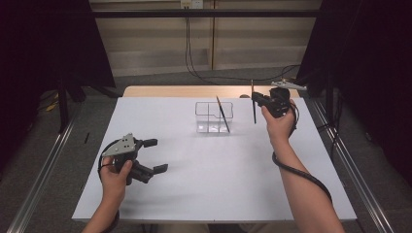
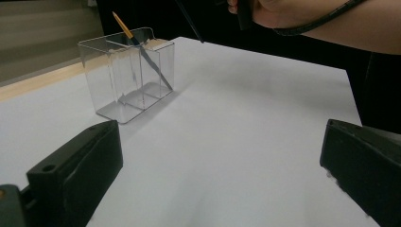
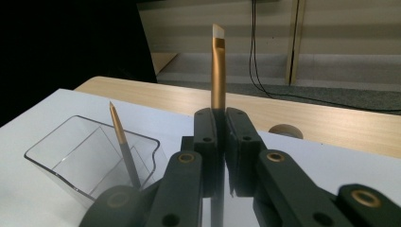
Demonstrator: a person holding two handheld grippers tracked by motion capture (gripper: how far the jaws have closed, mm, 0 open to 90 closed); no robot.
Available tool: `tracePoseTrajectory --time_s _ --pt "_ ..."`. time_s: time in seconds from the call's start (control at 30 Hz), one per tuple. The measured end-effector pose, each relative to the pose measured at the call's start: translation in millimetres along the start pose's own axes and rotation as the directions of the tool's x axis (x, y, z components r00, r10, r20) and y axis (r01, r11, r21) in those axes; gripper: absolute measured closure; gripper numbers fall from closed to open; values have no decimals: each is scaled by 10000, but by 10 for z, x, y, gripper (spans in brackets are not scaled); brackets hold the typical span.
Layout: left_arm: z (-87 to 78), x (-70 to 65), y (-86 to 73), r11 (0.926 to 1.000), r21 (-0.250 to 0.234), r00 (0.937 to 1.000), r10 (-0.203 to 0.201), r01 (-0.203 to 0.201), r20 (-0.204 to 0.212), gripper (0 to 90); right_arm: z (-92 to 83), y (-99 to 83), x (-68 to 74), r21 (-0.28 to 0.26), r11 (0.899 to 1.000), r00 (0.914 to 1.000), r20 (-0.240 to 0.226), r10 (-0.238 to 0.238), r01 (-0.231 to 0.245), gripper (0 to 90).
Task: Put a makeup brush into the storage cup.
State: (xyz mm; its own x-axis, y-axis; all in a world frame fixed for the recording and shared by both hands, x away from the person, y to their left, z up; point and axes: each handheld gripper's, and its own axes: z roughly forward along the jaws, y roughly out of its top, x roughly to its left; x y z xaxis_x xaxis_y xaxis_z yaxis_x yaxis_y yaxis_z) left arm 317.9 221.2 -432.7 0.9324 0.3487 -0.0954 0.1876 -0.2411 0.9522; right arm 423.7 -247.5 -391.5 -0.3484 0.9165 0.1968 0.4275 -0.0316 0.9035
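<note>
The right gripper, clenched on an upright brush, hovers just right of a clear holder where another brush leans, so lowering it in likely comes next; the left gripper rests released; the held brush's lower end is hidden.

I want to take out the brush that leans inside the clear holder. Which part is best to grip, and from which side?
Probably grip the brush on its upper shaft, where it rises above the rim of the clear holder, and come down from above. It leans slanted with its lower end inside a compartment, so the walls block any approach from the side. The open left gripper is free.
</note>
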Motion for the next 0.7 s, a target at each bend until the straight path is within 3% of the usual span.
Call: tracePoseTrajectory --time_s 0.4,0.7 --pt "0 2 2 10000 -17 10000 -8 8 -6 0 -61 41 35 -882 9960 9998 -154 -127 113 840" --pt "1 -3 4 10000 -19 10000 4 -4 -1 1 -102 88 90 -1616 9862 9986 -337 -404 345 841"
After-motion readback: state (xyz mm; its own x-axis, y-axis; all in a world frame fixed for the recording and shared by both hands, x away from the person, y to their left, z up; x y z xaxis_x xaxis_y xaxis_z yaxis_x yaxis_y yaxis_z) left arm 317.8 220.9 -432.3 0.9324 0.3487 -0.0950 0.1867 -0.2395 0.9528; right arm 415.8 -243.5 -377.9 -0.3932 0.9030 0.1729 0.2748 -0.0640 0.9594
